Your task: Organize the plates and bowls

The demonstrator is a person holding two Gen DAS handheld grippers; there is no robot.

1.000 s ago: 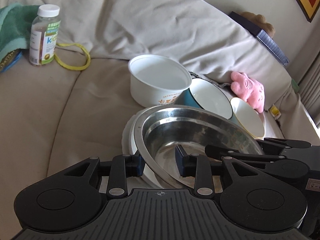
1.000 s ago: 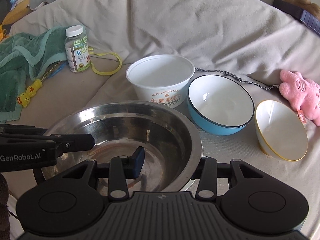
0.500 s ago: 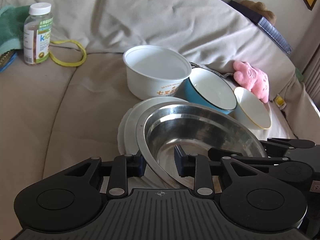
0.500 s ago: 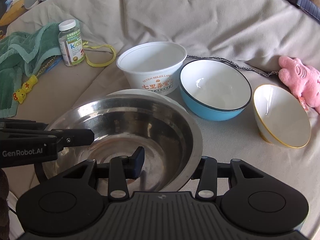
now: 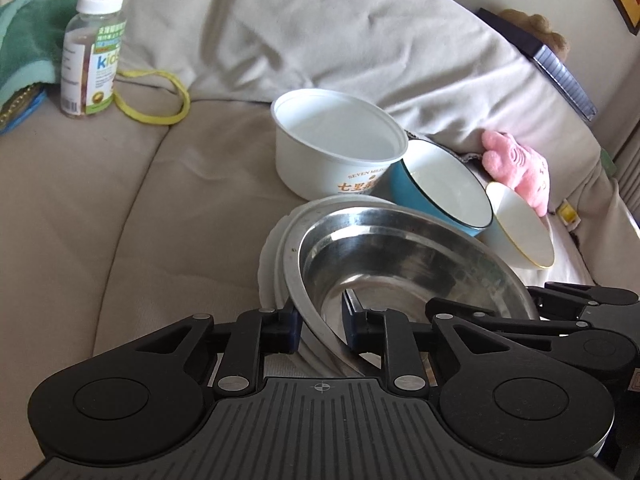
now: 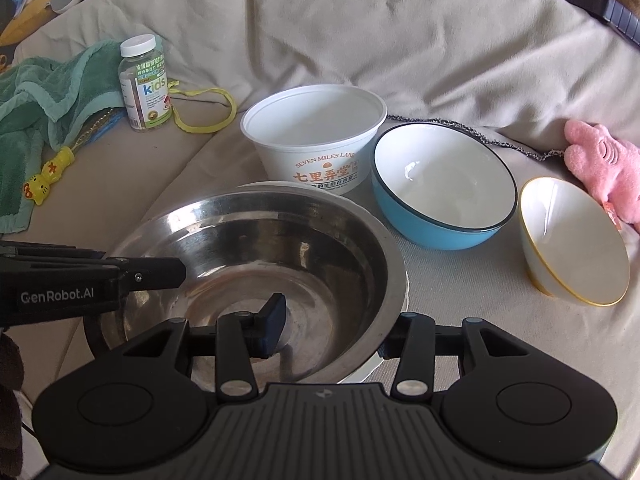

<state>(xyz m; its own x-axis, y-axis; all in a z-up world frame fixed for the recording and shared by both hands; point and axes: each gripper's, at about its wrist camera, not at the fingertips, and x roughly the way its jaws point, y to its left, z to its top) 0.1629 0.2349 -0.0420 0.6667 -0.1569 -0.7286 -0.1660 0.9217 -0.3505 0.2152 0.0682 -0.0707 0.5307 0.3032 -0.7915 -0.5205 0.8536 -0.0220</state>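
A steel bowl [image 5: 400,256] [image 6: 256,256] sits on a white plate [image 5: 276,240] on the beige sofa. My left gripper [image 5: 320,326] straddles the bowl's near-left rim, one finger inside and one outside. My right gripper [image 6: 332,326] straddles its right rim the same way, with a wide gap. Whether either clamps the rim is unclear. Behind stand a white paper bowl [image 6: 316,140] [image 5: 336,140], a blue bowl [image 6: 444,184] [image 5: 440,184] and a small tilted gold-rimmed white bowl [image 6: 572,240] [image 5: 520,228].
A vitamin bottle [image 6: 144,84] [image 5: 92,56], a yellow cord [image 6: 204,116] and a green towel [image 6: 48,92] lie at the back left. A pink plush toy [image 6: 604,164] [image 5: 516,164] lies at the right. A big cushion [image 6: 360,32] rises behind the bowls.
The steel bowl has come down with both grippers onto the white plate, closer to the other bowls. Both grippers keep their places on its rim.
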